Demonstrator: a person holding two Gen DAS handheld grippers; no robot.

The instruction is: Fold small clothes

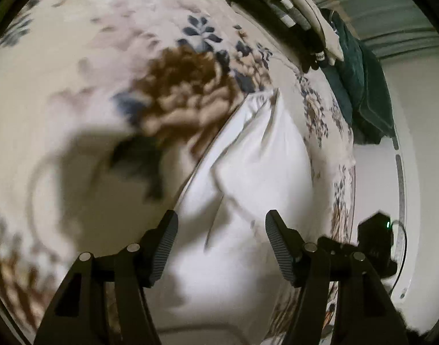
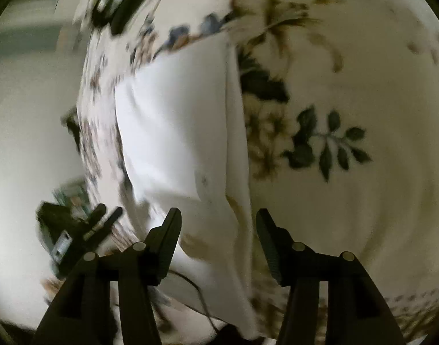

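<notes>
Left wrist view shows my left gripper (image 1: 221, 247) spread wide, jaws well apart and holding nothing, hanging over a white garment (image 1: 256, 155) that lies on the floral bedsheet (image 1: 75, 57). From between my fingers the cloth runs up toward 12 o'clock, narrowing to a bunched corner near 1 o'clock, with soft creases down its middle. A stack of dark and pale clothes (image 1: 291, 14) sits at 1 o'clock near the bed edge, and a dark green cloth (image 1: 360, 86) drapes at 2 o'clock.

From the right wrist view, my right gripper (image 2: 218, 244) is just as wide and empty; the white garment (image 2: 176, 129) spreads from centre toward 11 o'clock, one long straight edge running from 12 to 6 o'clock just inside my right finger. Both views are smeared, so finer seams I cannot tell.

My judgement: the piece looks partly doubled already, and I am between grasps, lining up for another fold. Next I need each gripper to settle on a near corner or edge, pinch only the layers meant to move, then carry them across evenly
</notes>
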